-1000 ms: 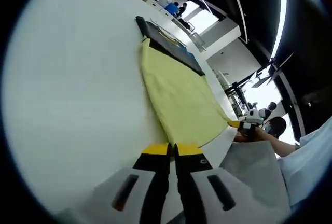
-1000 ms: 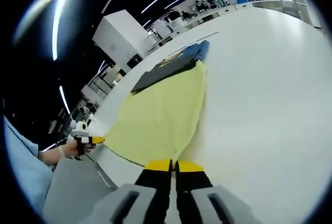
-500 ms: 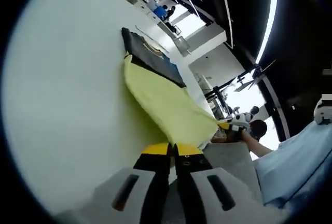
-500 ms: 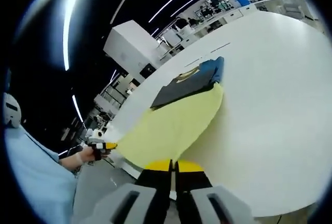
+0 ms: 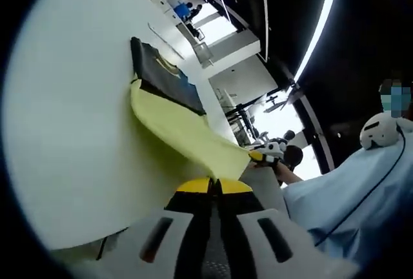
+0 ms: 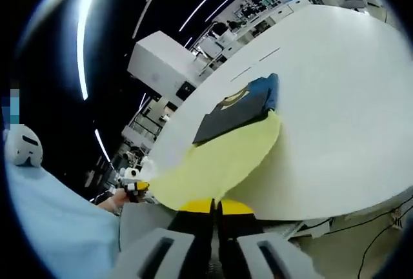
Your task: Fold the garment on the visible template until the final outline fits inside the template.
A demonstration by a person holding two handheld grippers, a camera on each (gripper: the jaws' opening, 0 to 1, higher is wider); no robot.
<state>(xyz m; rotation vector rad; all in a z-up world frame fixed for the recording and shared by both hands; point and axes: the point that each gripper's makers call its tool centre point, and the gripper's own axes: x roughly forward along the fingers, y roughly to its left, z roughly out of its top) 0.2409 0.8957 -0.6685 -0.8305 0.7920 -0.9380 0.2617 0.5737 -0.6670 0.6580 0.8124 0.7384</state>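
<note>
Left gripper (image 5: 214,187) is sitting at the bottom of the left gripper view, yellow-tipped jaws pressed together. The near edge of the yellow garment (image 5: 184,138) is running right down to those tips, so it looks pinched there, though the exact bite is hidden behind the tips.

Right gripper (image 6: 215,206) is reading the same in the right gripper view — jaws closed tight, the yellow garment (image 6: 219,163) ending at the tips.

Each gripper is also showing up small in the other's view: the right gripper (image 5: 266,155) at the garment's far corner in the left gripper view, with a hand behind it, and the left gripper (image 6: 133,185) at the opposite corner in the right gripper view. Both are sitting right at a garment corner.

The garment is stretching taut between the two grippers and the white table (image 5: 71,111), its near edge hanging out past the table's rim, its far edge lying on the tabletop against a dark folded garment (image 5: 161,79). In the right gripper view that dark garment (image 6: 233,109) is showing a blue part at one end and a yellow print.

A person in a light blue top (image 5: 348,195) is standing beside the table. No template outline is making itself out on the table.
</note>
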